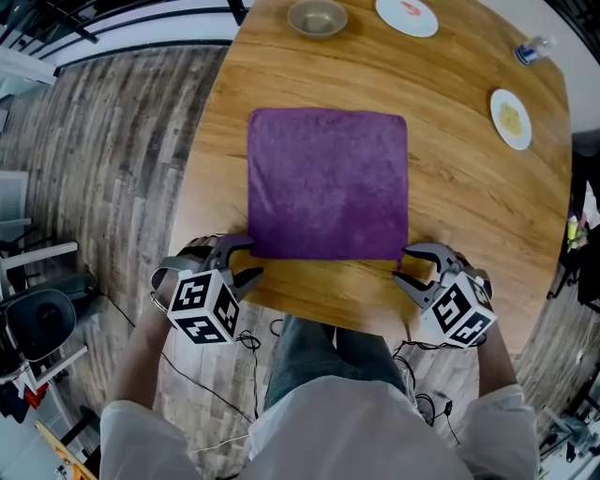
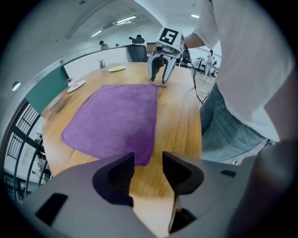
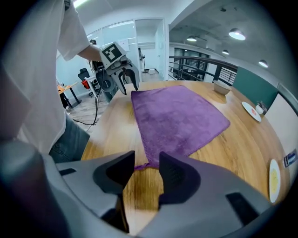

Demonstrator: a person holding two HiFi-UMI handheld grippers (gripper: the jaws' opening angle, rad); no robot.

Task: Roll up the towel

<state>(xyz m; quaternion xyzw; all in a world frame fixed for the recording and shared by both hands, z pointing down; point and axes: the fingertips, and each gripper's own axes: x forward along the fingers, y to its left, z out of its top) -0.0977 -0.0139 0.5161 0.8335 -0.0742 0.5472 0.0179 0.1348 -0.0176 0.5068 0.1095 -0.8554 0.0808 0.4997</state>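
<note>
Towel point(image 1: 328, 183) flat on desk point(image 1: 469, 197); left claw point(image 1: 242, 262) and right claw point(image 1: 409, 267), narrowly parted and empty, at its near corners.

Bare table point(image 1: 469, 206) all round the towel point(image 1: 328, 183) was free; bowl point(image 1: 317, 17), plate point(image 1: 407, 15), bottle point(image 1: 532, 49) and second plate point(image 1: 511, 118) sat well beyond it.

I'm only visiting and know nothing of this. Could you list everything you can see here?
towel: one, purple, spread flat mid-table
table: one, light wood, under everything
bowl: one, tan, far edge
plate with a red mark: one, white, right of the bowl
plate with something yellow: one, white, right side
small bottle: one, clear and blue, far right
left hand-held gripper: one, grey, towel's near left corner, jaws apart, gripping nothing
right hand-held gripper: one, grey, towel's near right corner, jaws apart, gripping nothing
</note>
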